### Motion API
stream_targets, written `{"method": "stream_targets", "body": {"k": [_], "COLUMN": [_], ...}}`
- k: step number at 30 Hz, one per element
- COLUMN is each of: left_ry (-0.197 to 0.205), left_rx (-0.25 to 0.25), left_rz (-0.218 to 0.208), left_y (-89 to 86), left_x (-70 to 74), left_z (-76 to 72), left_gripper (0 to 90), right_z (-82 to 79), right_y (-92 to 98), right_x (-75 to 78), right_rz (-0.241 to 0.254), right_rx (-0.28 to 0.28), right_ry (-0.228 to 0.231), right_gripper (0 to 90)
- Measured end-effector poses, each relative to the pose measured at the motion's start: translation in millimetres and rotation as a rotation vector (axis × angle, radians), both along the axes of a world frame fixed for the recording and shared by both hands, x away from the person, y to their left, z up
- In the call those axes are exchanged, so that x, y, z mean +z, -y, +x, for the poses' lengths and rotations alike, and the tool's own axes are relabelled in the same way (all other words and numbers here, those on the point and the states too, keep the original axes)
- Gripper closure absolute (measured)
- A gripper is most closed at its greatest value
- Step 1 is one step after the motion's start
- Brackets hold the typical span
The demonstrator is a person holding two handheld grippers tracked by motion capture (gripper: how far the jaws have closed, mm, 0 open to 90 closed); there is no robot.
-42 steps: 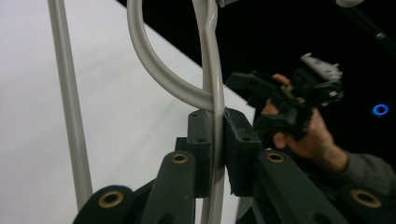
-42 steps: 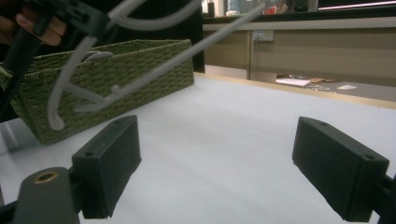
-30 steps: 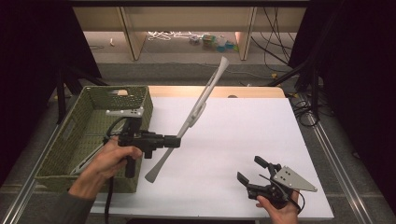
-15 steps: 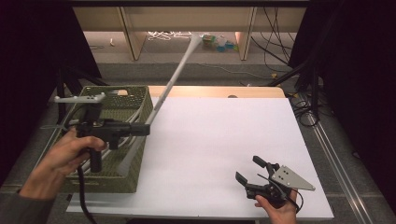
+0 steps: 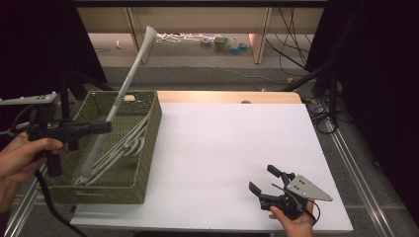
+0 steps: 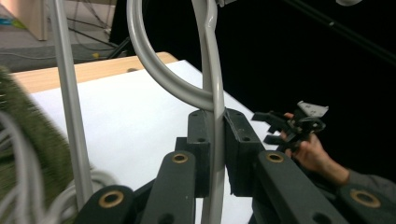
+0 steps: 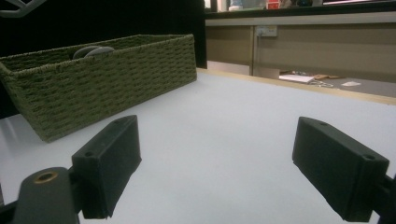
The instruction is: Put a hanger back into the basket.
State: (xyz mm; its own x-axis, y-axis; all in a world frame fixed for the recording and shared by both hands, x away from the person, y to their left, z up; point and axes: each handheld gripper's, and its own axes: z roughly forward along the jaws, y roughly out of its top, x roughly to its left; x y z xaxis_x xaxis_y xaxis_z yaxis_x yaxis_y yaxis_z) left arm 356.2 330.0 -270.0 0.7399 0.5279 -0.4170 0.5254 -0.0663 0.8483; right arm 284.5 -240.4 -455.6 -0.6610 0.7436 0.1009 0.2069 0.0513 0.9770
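A grey plastic hanger (image 5: 124,92) stands steeply tilted, its lower end down inside the green woven basket (image 5: 152,143) and its upper end high over the basket's far edge. My left gripper (image 5: 106,127) is shut on the hanger's middle, held by a hand at the left of the table. In the left gripper view the pads (image 6: 238,149) squeeze the hanger's thin stem (image 6: 213,74). Several more grey hangers (image 5: 126,148) lie in the basket. My right gripper (image 5: 264,179) rests on the white table (image 5: 222,138) at the front right, open with nothing between its pads (image 7: 112,154).
The basket (image 7: 107,79) fills the table's left side. The right gripper (image 6: 273,127) and its hand show far off in the left gripper view. Behind the table are wooden furniture legs (image 5: 259,39), loose cables and black curtains.
My left gripper has carried the hanger leftwards and up, from over the white table to over the basket, and the hanger's lower end now sits inside it. The right gripper has stayed put.
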Motion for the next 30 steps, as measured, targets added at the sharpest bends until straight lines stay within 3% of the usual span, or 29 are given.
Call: {"method": "stream_targets", "body": {"k": [6, 9, 13, 16, 20, 24, 25, 29, 30], "left_ry": [-0.036, -0.065, -0.095, -0.109, -0.119, -0.147, -0.149, -0.161, -0.167], "left_rx": [0.012, 0.016, 0.011, 0.004, 0.009, 0.000, 0.000, -0.017, -0.012], "left_rz": [0.063, 0.051, 0.072, 0.119, 0.148, 0.203, 0.223, 0.275, 0.272], "left_y": [-17.1, -23.3, -32.6, -38.1, -43.9, -48.2, -48.6, -50.6, -51.9], "left_x": [-12.2, -20.9, -28.5, -31.0, -35.1, -43.3, -44.9, -49.9, -51.7], "left_z": [5.2, 10.5, 19.0, 23.7, 29.1, 34.6, 35.5, 40.0, 41.3], "left_gripper": [81.7, 81.8, 81.7, 81.7, 81.7, 81.7, 81.7, 81.7, 81.7], "right_z": [0.1, 0.6, 0.6, 0.4, 0.6, 1.2, 0.1, 0.5, 0.7], "right_y": [-0.4, -1.1, -1.0, -0.5, -0.8, -1.5, -0.6, -0.7, -1.0], "right_x": [0.3, -0.2, -0.2, -0.2, -0.3, -1.0, 0.0, -0.1, -0.3], "right_rz": [-0.013, -0.007, -0.007, -0.008, -0.007, 0.004, -0.008, -0.011, -0.007], "right_rx": [0.007, 0.008, 0.008, 0.001, 0.005, -0.007, 0.003, 0.008, 0.009], "right_ry": [-0.008, 0.001, 0.001, -0.004, -0.004, 0.019, -0.005, -0.004, 0.000], "right_gripper": [15.9, 15.9, 15.9, 15.9, 15.9, 15.9, 15.9, 15.9, 15.9]}}
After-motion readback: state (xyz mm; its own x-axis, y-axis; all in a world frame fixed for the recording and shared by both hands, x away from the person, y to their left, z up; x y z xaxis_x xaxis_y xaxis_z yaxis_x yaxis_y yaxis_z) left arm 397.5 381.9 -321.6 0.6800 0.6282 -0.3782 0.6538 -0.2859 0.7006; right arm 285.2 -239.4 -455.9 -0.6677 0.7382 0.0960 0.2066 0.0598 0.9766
